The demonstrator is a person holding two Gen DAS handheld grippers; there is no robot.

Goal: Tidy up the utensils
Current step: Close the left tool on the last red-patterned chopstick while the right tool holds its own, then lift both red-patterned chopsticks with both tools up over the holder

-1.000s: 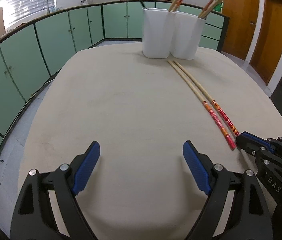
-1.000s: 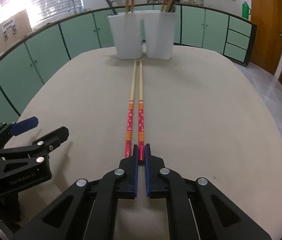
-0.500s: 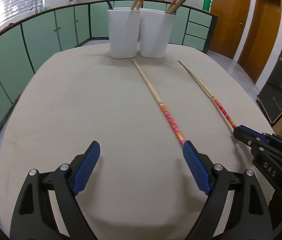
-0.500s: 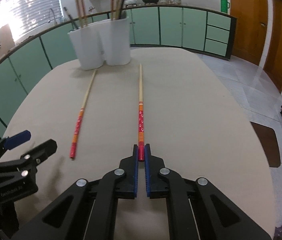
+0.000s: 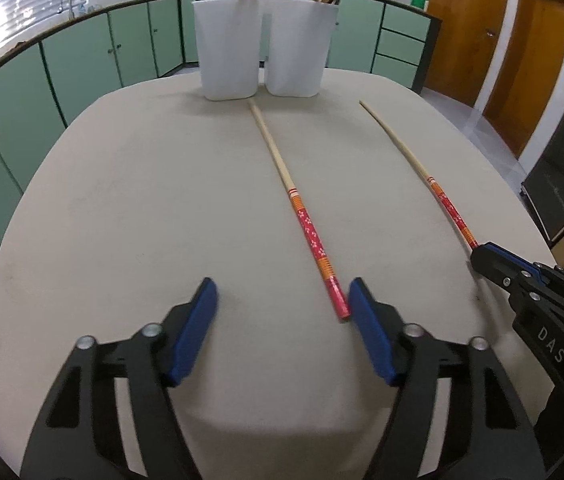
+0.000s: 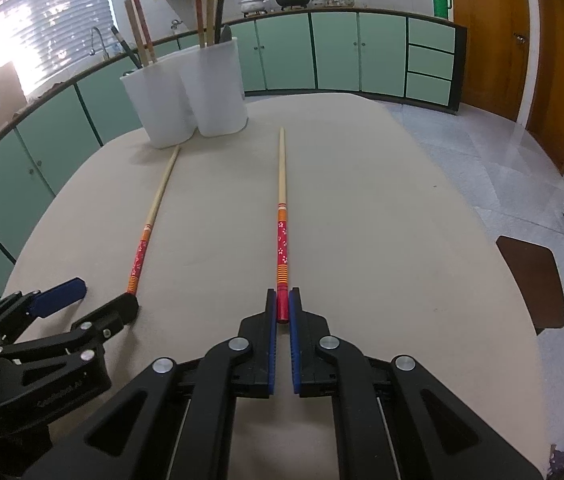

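Behind the counter (image 6: 381,208) a row of green cabinets (image 6: 333,52) runs along the wall. On top of the cabinets stand a white pot (image 6: 253,3), a black wok (image 6: 293,0) and a green thermos (image 6: 441,1). At the right are wooden doors (image 6: 485,36). A tap (image 6: 96,38) is below the bright window (image 6: 34,20).

The right gripper (image 6: 280,307) is carrying one red-handled bamboo chopstick (image 6: 281,216) sideways away from its twin chopstick (image 5: 297,211), whose handle end is coming between the narrowing left gripper (image 5: 282,304) fingers.
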